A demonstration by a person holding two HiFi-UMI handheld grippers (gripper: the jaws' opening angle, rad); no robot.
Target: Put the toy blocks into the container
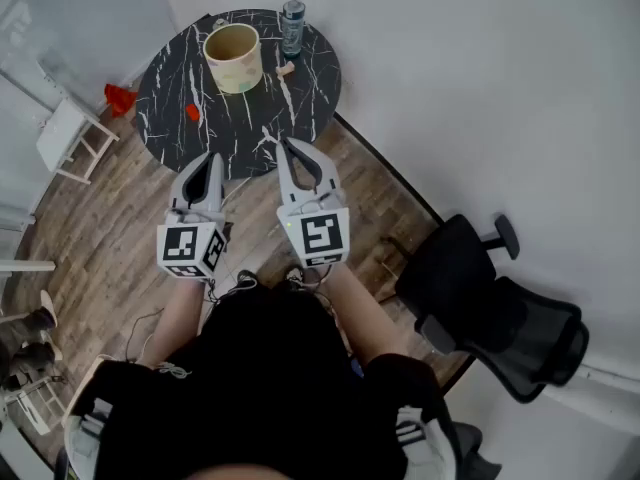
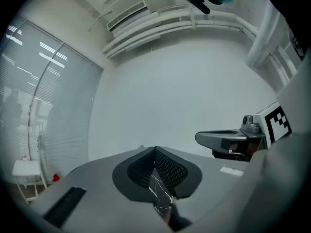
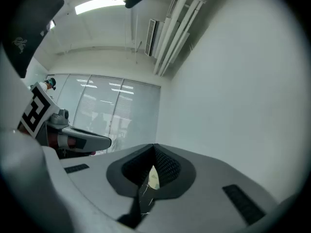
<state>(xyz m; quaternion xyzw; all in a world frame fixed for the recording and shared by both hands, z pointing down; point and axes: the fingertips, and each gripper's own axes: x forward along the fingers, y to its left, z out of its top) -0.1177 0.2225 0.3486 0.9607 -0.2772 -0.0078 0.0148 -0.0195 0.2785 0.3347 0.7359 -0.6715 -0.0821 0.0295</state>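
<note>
Far left, a white stool [image 1: 70,138] and a red piece [image 1: 118,97], perhaps a block, beside the round marble table [image 1: 165,83]. On top, a red block [image 1: 193,113], a beige container [image 1: 233,58], a pale block [image 1: 285,69] and a can [image 1: 292,26] near the rim. Probably light, rigid and small: best pinched across flat sides. Just short of the table edge, left gripper [image 1: 212,158] and right gripper [image 1: 282,144] closed on nothing. Open floor between; office chair [image 1: 490,318] far right.

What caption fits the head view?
Left gripper and right gripper, both shut, held level near a dark table bearing container, can and red block.
</note>
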